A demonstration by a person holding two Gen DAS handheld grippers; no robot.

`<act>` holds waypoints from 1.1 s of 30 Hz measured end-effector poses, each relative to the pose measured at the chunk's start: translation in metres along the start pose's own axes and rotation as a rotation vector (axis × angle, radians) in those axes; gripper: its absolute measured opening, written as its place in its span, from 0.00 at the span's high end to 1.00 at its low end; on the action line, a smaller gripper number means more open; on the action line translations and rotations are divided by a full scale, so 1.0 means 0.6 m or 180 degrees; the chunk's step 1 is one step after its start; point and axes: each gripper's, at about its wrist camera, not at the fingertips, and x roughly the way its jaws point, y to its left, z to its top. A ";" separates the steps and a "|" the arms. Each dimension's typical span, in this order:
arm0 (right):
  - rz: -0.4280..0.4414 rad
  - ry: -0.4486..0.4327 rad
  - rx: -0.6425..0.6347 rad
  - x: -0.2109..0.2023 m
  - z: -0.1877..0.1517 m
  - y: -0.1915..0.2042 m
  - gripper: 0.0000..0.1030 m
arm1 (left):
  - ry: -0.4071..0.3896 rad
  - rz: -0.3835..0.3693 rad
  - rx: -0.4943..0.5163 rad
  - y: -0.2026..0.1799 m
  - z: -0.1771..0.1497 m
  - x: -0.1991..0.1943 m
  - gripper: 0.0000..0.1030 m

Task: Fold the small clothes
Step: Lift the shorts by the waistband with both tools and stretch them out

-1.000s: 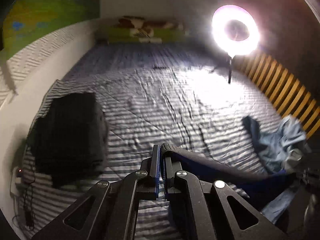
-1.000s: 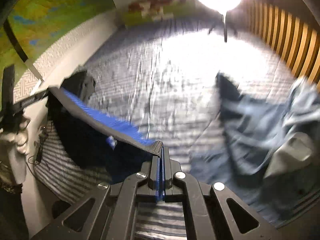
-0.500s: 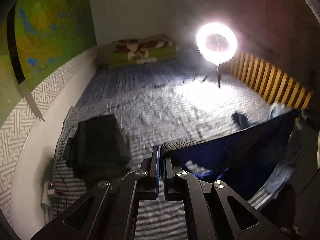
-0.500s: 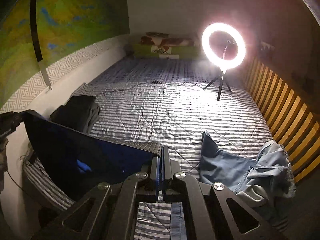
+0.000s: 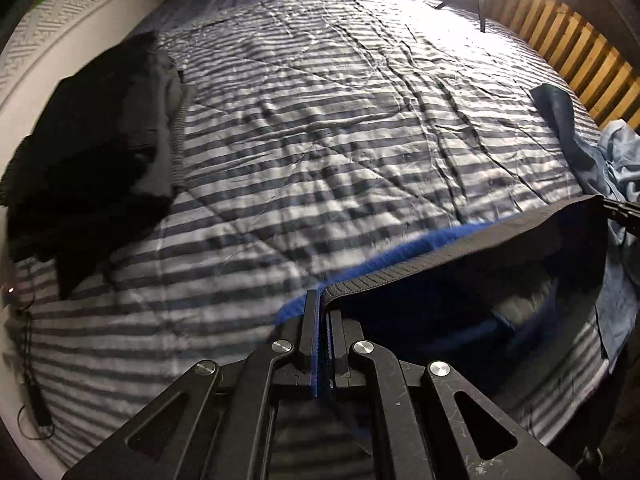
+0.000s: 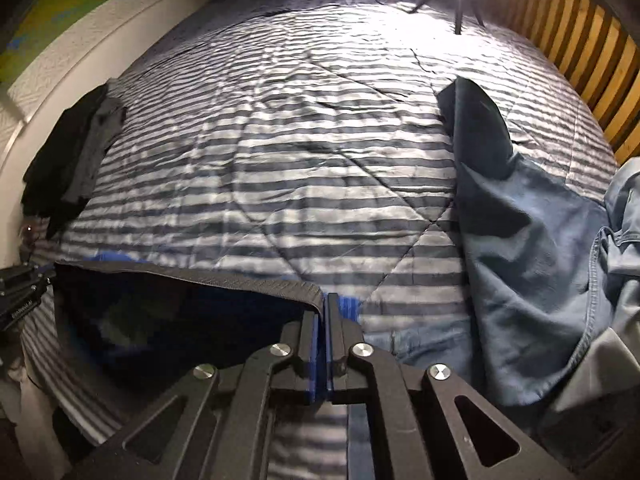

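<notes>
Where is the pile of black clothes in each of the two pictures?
Left wrist view: the pile of black clothes lies large at the left edge, on the striped bed cover beside the white wall.
Right wrist view: the pile of black clothes is smaller, also at the left edge by the wall.
Shared landmark: the wooden slats at the upper right in both.

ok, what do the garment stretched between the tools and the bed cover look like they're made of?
Dark blue garment: looks like a knit, matte; its edge is a ribbed band, probably stretchy jersey or sweater knit. Striped bed cover: looks like thin woven fabric with a slight sheen; stitched diagonal lines and fine creases suggest a quilted cotton or polyester blend.
</notes>
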 end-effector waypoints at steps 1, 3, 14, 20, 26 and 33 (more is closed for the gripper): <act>-0.0004 0.0017 0.0011 0.002 -0.001 -0.004 0.85 | -0.0005 0.0002 0.0004 -0.003 0.005 0.004 0.98; -0.0017 -0.0006 -0.0045 -0.006 -0.006 -0.008 0.73 | -0.0004 -0.0020 0.0023 -0.007 0.010 0.011 0.97; -0.0076 0.0041 -0.0255 -0.020 -0.056 0.006 0.71 | 0.0010 0.0042 0.0097 -0.016 -0.009 -0.004 0.50; -0.0046 0.0082 -0.0135 -0.019 -0.060 -0.008 0.71 | 0.0051 0.0113 0.0043 -0.012 -0.017 0.003 0.56; -0.0096 0.0147 -0.0105 -0.014 -0.061 -0.016 0.85 | 0.0030 0.0235 -0.0007 -0.007 -0.014 0.008 0.98; -0.0213 0.0101 -0.0310 -0.054 -0.083 -0.005 0.98 | -0.0261 0.0263 -0.0129 0.027 -0.037 -0.078 0.99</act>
